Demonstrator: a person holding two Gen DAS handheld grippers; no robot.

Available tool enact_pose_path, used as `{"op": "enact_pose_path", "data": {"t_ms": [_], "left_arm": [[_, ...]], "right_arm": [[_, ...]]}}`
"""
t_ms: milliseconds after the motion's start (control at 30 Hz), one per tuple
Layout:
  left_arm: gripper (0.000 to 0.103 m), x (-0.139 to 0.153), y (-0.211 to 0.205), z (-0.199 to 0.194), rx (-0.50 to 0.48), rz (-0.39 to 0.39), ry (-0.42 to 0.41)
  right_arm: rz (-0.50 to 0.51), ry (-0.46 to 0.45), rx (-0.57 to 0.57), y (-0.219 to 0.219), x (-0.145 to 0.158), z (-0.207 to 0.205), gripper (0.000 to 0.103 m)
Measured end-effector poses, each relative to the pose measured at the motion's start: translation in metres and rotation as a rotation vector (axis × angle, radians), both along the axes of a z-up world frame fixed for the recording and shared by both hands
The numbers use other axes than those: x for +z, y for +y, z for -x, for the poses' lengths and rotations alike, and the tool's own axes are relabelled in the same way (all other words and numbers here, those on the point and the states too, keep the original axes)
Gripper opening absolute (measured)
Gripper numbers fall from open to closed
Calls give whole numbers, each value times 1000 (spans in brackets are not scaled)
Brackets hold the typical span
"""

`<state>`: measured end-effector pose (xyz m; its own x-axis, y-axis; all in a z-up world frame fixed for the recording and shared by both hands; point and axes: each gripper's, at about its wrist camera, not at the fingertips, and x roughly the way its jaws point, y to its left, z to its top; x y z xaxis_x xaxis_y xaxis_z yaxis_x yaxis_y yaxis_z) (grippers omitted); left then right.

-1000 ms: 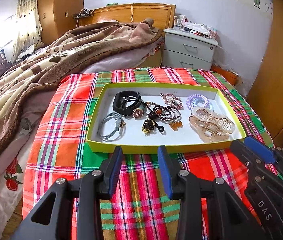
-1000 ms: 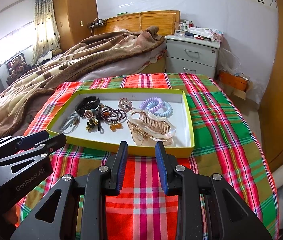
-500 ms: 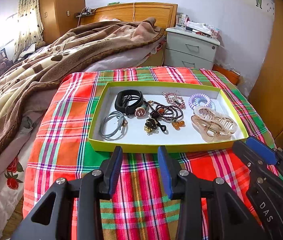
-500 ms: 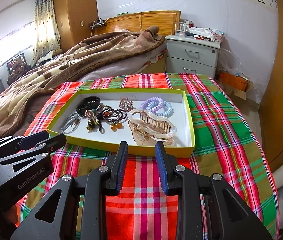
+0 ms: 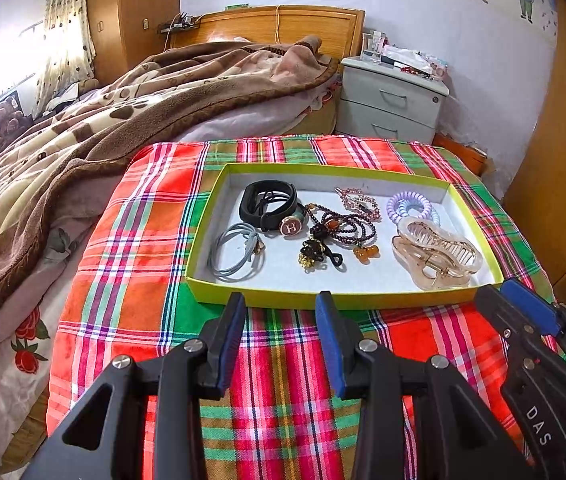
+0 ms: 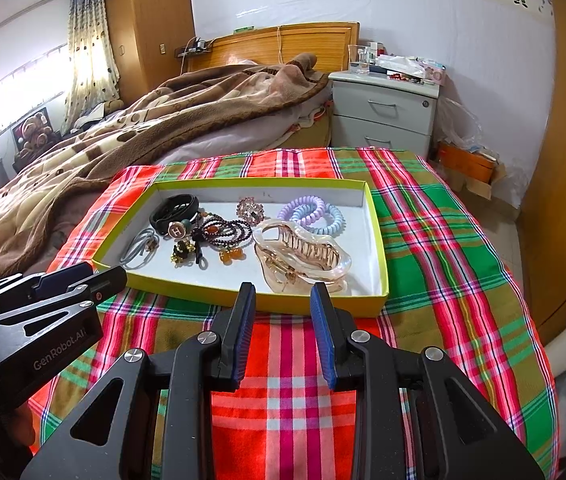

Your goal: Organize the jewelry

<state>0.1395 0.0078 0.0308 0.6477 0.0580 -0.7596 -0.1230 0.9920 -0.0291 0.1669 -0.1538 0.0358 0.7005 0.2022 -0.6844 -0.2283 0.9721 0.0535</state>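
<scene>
A shallow yellow-green tray [image 5: 267, 302] [image 6: 379, 236] lies on a plaid cloth. In it are a black band with an H charm [image 5: 269, 204] [image 6: 173, 210], grey hair ties [image 5: 235, 254], a dark bead bracelet [image 5: 343, 226] [image 6: 225, 232], a pink sparkly piece [image 5: 357, 200], pastel coil ties [image 5: 411, 206] [image 6: 313, 212] and a clear amber claw clip [image 5: 435, 254] [image 6: 303, 256]. My left gripper [image 5: 281, 312] is open and empty just before the tray's near edge. My right gripper [image 6: 283, 300] is open and empty, near the tray's near right side.
The plaid cloth [image 5: 131, 264] covers a small table beside a bed with a brown blanket [image 5: 83, 128]. A grey nightstand [image 5: 391, 100] stands behind. A wooden wardrobe [image 6: 563, 184] is at the right. A floor drop lies past the cloth's right edge.
Both views have shifted only slightly; the tray sits a little higher in the left wrist view. Both grippers stay open and empty.
</scene>
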Motion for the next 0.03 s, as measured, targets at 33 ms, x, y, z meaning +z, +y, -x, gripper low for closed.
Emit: {"op": "enact_pose_path", "data": {"t_ms": [33], "left_arm": [[38, 0, 0, 0, 0, 0, 1]], "right_arm": [[0, 0, 0, 0, 0, 0, 29]]}}
